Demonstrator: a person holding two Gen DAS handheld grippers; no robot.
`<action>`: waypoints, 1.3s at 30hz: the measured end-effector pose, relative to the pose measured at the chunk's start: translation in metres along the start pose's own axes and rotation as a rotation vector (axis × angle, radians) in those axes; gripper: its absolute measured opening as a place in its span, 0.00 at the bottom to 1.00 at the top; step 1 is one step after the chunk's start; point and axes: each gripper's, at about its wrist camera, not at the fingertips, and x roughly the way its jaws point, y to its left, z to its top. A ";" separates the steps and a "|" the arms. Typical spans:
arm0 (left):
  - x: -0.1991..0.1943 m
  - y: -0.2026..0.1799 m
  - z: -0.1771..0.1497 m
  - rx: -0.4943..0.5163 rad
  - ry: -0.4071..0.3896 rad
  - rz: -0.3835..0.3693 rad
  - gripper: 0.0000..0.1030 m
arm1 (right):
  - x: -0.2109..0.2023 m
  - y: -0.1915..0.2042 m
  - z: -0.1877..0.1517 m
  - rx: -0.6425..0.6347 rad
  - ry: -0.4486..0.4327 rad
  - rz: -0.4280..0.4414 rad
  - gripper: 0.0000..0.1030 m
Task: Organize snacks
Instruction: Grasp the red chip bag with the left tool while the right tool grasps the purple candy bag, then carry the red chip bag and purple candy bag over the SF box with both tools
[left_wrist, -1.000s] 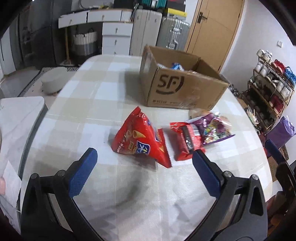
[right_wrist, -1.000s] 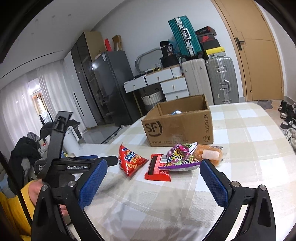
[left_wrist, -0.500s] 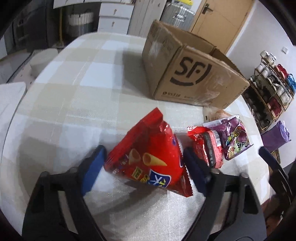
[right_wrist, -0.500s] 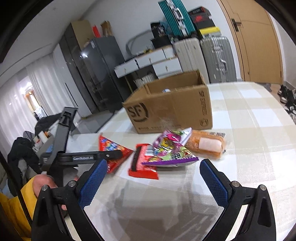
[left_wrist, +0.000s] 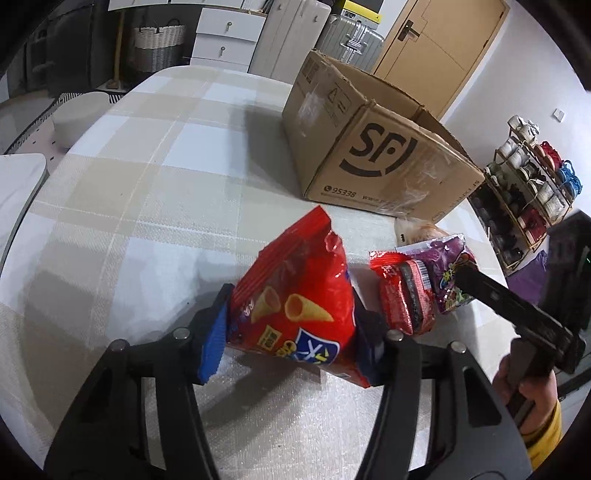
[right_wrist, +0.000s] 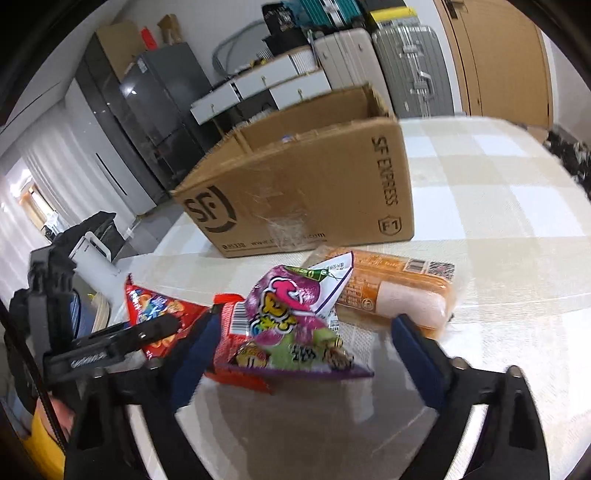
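My left gripper (left_wrist: 291, 343) is shut on a red bag of cone snacks (left_wrist: 299, 306) that stands on the checked tablecloth. To its right lie a small red packet (left_wrist: 404, 295) and a purple candy bag (left_wrist: 448, 273). In the right wrist view my right gripper (right_wrist: 306, 354) is open, its jaws on either side of the purple candy bag (right_wrist: 291, 321), which lies over the red packet (right_wrist: 231, 332). An orange sausage pack (right_wrist: 399, 291) lies behind it. The open SF cardboard box (left_wrist: 373, 155) stands just beyond the snacks and also shows in the right wrist view (right_wrist: 303, 199).
The round table (left_wrist: 147, 177) has a checked cloth. A shoe rack (left_wrist: 532, 192) stands off its right edge. Suitcases (right_wrist: 406, 70), white drawers (left_wrist: 229, 33) and a wooden door (left_wrist: 439, 48) are behind. A grey stool (left_wrist: 77, 114) sits on the floor at left.
My left gripper moved forward and closed on the red cone snack bag. My right gripper moved forward and down until its jaws straddle the purple candy bag.
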 end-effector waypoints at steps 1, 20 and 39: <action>-0.002 -0.001 -0.002 0.000 0.001 -0.003 0.53 | 0.005 -0.001 0.002 0.010 0.014 0.017 0.76; -0.053 -0.022 -0.032 0.026 -0.023 -0.033 0.53 | -0.018 0.001 -0.011 0.062 -0.033 0.118 0.55; -0.177 -0.082 -0.056 0.131 -0.204 -0.056 0.53 | -0.163 0.048 -0.045 -0.055 -0.224 0.186 0.56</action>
